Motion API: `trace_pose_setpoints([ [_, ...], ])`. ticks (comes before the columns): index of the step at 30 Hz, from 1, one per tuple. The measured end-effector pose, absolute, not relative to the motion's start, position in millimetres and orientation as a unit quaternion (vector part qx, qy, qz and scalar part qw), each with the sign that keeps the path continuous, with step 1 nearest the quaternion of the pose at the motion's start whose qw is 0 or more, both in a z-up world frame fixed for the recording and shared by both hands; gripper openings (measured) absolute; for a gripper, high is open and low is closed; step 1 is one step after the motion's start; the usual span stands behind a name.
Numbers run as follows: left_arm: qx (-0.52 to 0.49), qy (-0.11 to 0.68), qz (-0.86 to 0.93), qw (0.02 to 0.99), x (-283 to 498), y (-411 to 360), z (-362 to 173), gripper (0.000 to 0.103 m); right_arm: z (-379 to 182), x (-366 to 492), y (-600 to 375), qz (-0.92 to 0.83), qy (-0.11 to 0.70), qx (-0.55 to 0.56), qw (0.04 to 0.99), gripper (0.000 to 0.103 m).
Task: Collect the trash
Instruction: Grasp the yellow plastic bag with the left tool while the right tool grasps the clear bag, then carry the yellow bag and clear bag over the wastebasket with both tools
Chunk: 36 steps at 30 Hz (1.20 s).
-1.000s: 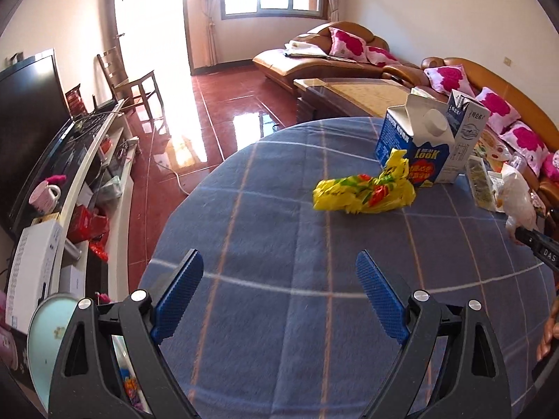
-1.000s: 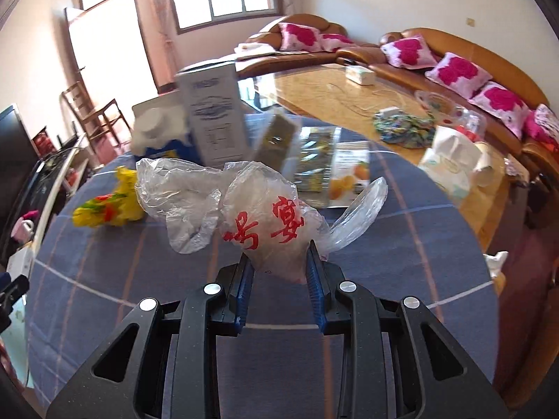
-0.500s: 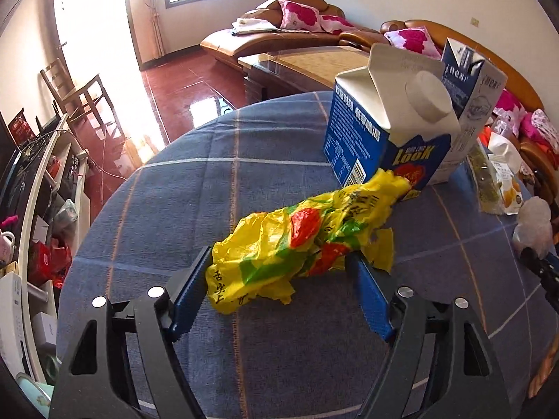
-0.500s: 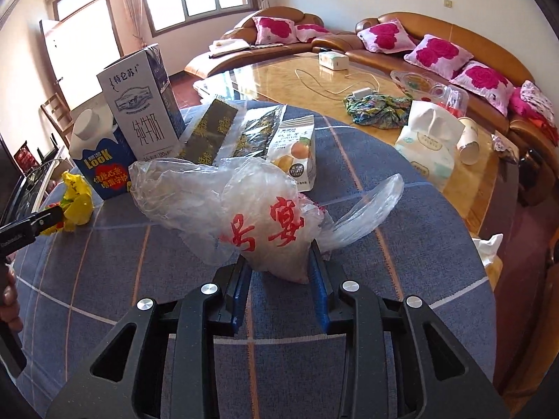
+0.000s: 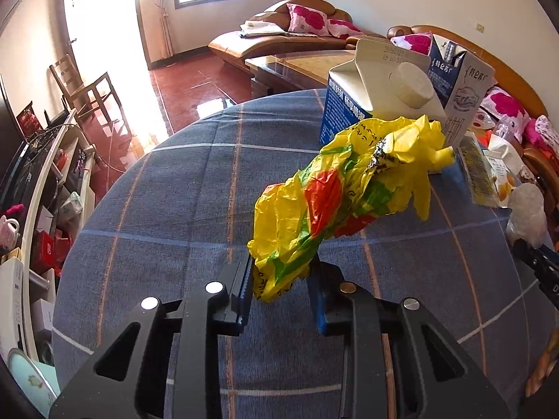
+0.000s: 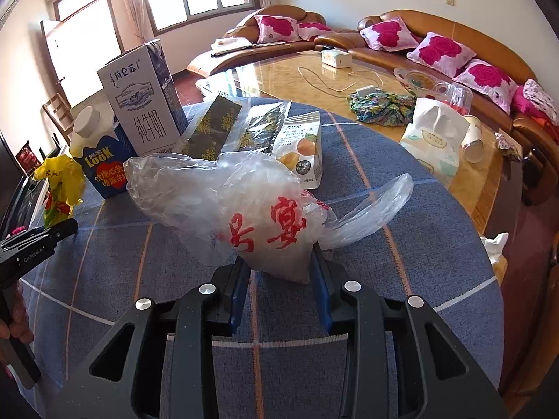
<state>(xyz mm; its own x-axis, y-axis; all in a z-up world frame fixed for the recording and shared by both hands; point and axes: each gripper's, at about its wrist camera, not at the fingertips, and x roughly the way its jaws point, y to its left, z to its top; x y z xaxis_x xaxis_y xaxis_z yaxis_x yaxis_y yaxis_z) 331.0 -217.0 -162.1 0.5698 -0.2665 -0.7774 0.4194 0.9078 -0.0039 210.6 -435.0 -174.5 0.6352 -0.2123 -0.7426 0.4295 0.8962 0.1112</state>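
A crumpled yellow plastic bag [image 5: 335,192] with red and green print rises from my left gripper [image 5: 281,289]. The jaws are closing and the blue pads pinch its lower end. It leans toward a blue-and-white capped milk carton [image 5: 380,87]. My right gripper [image 6: 279,272] is shut on a clear plastic bag [image 6: 251,209] with red characters, just above the blue checked tablecloth [image 6: 401,244]. From the right wrist view, the yellow bag [image 6: 61,181] and the left gripper's tip [image 6: 52,234] show at the far left, with a hand below them.
A tall grey milk carton [image 6: 143,104] stands behind the capped one. Dark snack packets [image 6: 216,125] and an orange-printed pouch [image 6: 304,146] lie behind the clear bag. A glass coffee table [image 6: 384,80] and sofas lie beyond. A TV shelf [image 5: 42,209] runs along the left.
My left gripper moved forward to the yellow bag and its wide jaws came together on it; the bag now stands up from the pads. The right gripper kept its hold on the clear bag.
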Motion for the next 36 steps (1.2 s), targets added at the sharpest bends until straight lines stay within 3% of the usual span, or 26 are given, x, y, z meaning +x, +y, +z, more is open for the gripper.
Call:
trace_pose_setpoints([
  [14, 0.080, 0.393, -0.148, 0.904, 246, -171, -120, 0.028, -162, 193, -407, -0.177, 0.372, 0.129, 0.902, 0.033],
  [36, 0.010, 0.388, -0.100, 0.916, 163, -82, -113, 0.028, -143, 124, -313, -0.116, 0.362, 0.139, 0.915, 0.033],
])
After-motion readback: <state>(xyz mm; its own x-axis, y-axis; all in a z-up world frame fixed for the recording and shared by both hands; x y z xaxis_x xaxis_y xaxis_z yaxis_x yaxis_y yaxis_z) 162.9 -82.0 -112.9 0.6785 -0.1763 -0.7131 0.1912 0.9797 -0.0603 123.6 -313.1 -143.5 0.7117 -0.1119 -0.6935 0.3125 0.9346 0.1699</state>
